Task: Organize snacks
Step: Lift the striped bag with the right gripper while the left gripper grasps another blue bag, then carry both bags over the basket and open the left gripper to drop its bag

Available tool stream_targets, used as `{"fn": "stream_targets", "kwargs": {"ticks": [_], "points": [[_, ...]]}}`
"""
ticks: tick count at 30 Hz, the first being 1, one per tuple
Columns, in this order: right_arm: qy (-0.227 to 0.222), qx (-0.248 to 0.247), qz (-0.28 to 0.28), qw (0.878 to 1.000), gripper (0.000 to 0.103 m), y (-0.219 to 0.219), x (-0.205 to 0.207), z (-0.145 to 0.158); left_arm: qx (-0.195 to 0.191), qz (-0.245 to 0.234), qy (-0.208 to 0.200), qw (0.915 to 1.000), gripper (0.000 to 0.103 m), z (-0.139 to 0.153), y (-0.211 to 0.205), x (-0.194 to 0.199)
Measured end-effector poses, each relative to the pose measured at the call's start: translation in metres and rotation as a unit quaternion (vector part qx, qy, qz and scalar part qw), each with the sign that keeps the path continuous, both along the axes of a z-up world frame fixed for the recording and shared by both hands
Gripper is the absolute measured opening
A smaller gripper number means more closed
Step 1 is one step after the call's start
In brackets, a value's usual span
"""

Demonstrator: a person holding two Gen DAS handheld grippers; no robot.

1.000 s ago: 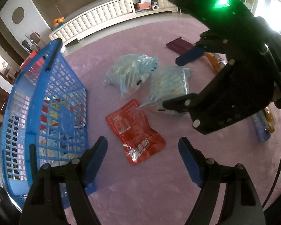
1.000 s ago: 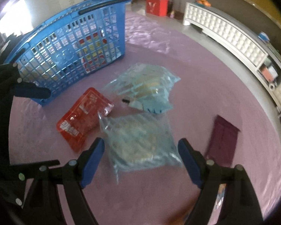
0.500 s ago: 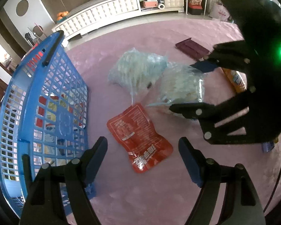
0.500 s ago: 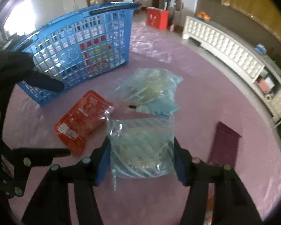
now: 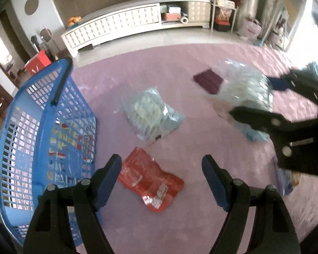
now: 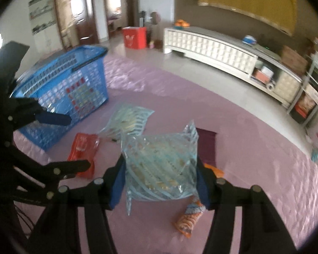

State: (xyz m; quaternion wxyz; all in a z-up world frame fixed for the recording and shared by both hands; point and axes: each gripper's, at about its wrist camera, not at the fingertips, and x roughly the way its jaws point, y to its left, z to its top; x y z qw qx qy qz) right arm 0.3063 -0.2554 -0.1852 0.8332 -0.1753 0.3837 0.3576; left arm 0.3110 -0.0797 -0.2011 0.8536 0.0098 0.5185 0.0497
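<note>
Right wrist view: the right tool (image 6: 161, 182) pinches a clear blue-striped bag (image 6: 161, 165) between its blue pads, one pad pressed on each side, and the bag hangs clear of the pink carpet (image 6: 254, 165). Its jaws have just been closing, with this bag between them. Under the bag lies an orange packet (image 6: 188, 218), and past it a maroon packet (image 6: 207, 146) lies flat. A second striped bag (image 6: 129, 120) rests on the carpet farther off, with a red pouch (image 6: 82, 150) near it on the left. The blue basket (image 6: 61, 93) stands at the left, tilted, with small packets showing through its mesh.

Left wrist view: the left tool (image 5: 162, 182) is spread and empty, hovering over the red pouch (image 5: 150, 180), which lies on the carpet between and just beyond its pads without touching them. The basket (image 5: 42, 127) sits just left of this tool. The second bag (image 5: 150, 114) lies beyond the pouch. At the right, blurred, the right tool (image 5: 262, 101) carries its bag (image 5: 243, 93) above the carpet, near the maroon packet (image 5: 207, 80). A white cabinet (image 5: 125, 25) lines the far wall.
</note>
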Motion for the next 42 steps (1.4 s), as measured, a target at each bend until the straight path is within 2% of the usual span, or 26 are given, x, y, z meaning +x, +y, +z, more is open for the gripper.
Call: {"fn": "stream_targets", "kwargs": {"ticks": [3, 5, 8, 12, 16, 20, 23, 32, 36, 37, 38, 41, 42], "points": [[0.016, 0.017, -0.055, 0.998, 0.062, -0.005, 0.007, 0.004, -0.014, 0.016, -0.006, 0.9998, 0.076, 0.002, 0.011, 0.013], [0.042, 0.042, -0.097, 0.994, 0.062, -0.01, 0.016, 0.004, -0.018, 0.026, -0.01, 0.9994, 0.076, 0.005, 0.014, 0.019], [0.068, 0.05, -0.147, 0.986, 0.062, -0.012, 0.025, -0.001, -0.025, 0.036, -0.015, 0.9989, 0.076, 0.005, 0.021, 0.031], [0.08, 0.048, -0.194, 0.977, 0.062, -0.012, 0.035, -0.006, -0.036, 0.042, -0.013, 0.9984, 0.076, 0.0, 0.025, 0.046], [0.101, 0.07, -0.227, 0.966, 0.062, -0.012, 0.043, -0.014, -0.046, 0.051, -0.009, 0.9976, 0.076, -0.007, 0.028, 0.057], [0.088, 0.051, -0.227, 0.968, 0.062, 0.001, 0.041, -0.02, -0.074, 0.06, 0.002, 0.9954, 0.076, -0.018, 0.033, 0.07], [0.074, 0.036, -0.234, 0.969, 0.062, 0.002, 0.04, -0.023, -0.074, 0.066, 0.004, 0.9951, 0.076, -0.028, 0.037, 0.075], [0.08, 0.022, -0.248, 0.965, 0.062, -0.01, 0.046, -0.037, -0.056, 0.085, 0.019, 0.9946, 0.076, -0.051, 0.044, 0.095], [0.076, 0.018, -0.244, 0.967, 0.062, -0.01, 0.046, -0.037, -0.093, 0.098, 0.035, 0.9903, 0.077, -0.063, 0.049, 0.097], [0.073, 0.015, -0.245, 0.967, 0.062, -0.012, 0.045, -0.037, -0.091, 0.1, 0.029, 0.9904, 0.077, -0.061, 0.049, 0.095], [0.073, 0.017, -0.246, 0.966, 0.062, -0.013, 0.045, -0.036, -0.087, 0.1, 0.03, 0.9907, 0.075, -0.062, 0.048, 0.095], [0.075, 0.022, -0.248, 0.966, 0.062, -0.017, 0.045, -0.034, -0.064, 0.09, 0.017, 0.9938, 0.058, -0.056, 0.039, 0.088], [0.073, 0.023, -0.249, 0.965, 0.063, -0.018, 0.045, -0.032, -0.061, 0.083, 0.014, 0.9946, 0.057, -0.055, 0.035, 0.086]]}}
